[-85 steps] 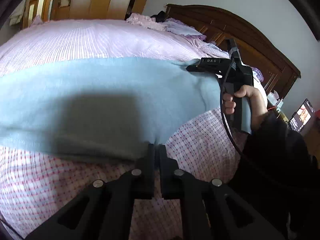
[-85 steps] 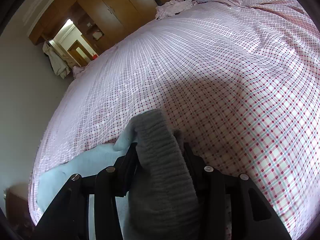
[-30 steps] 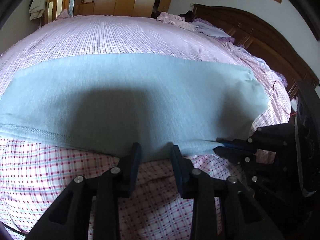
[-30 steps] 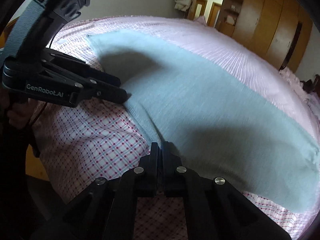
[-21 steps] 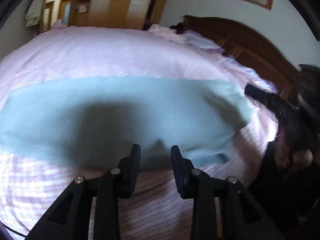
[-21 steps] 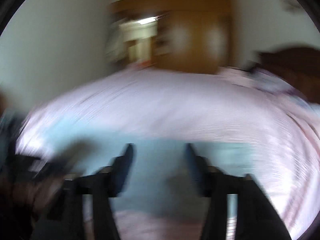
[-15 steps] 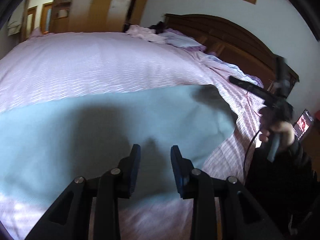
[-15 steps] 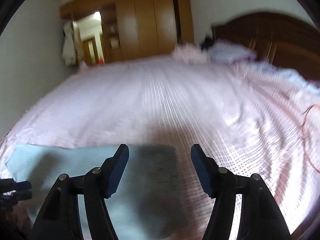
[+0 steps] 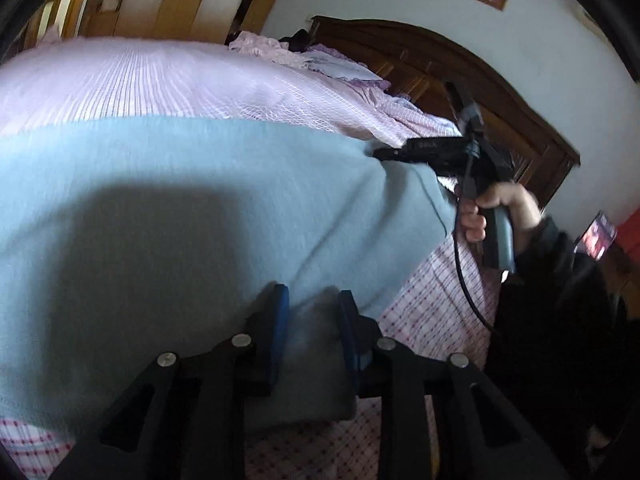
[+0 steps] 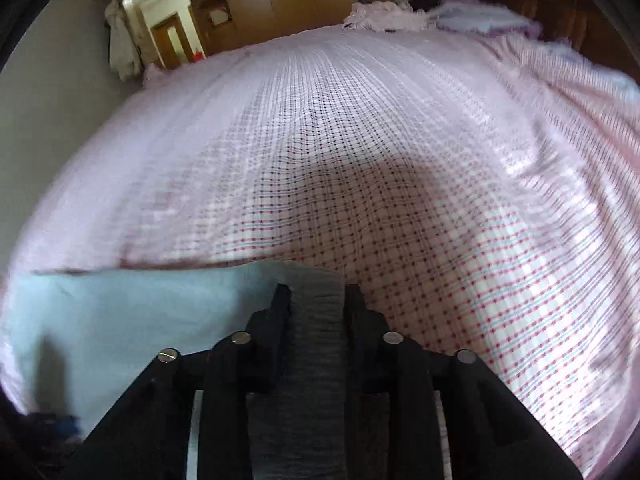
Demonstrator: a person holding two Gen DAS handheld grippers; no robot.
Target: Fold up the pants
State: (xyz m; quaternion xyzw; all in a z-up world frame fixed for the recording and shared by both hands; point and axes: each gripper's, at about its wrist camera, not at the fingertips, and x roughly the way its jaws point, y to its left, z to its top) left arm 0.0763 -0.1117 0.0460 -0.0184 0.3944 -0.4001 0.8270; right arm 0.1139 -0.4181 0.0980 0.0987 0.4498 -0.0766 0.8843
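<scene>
1. Left hand-held gripper [image 9: 310, 316]: jaws narrow and just been closing, near hem of the light blue pants [image 9: 180, 208] bunched between the pads. From the left wrist view the pads look close on the cloth but I cannot tell if they pinch it yet. Get a full bite through all layers before lifting.
2. Right hand-held gripper [image 10: 316, 300]: jaws narrowed, just been closing, now clamped on the grey ribbed waistband [image 10: 316, 344] that runs up between the fingers. Grip looks firm (band fills the gap). Keep it square, no twist.
3. The pants lie flat across the bed [image 10: 360, 140], on the pink checked sheet, long way left to right. The right hand-held gripper holds the far right end, the left one sits at the near edge mid-length.
4. Step in hand, as I judge it: take hold of both points for the next fold. Lift both ends level and together, so the cloth does not drag or skew.
5. Lay edge on edge, then let go (a slack left grip would drop a layer).
6. Further back: loose clothes [image 10: 384, 14] and the headboard [image 9: 460, 72], well apart from the work.
</scene>
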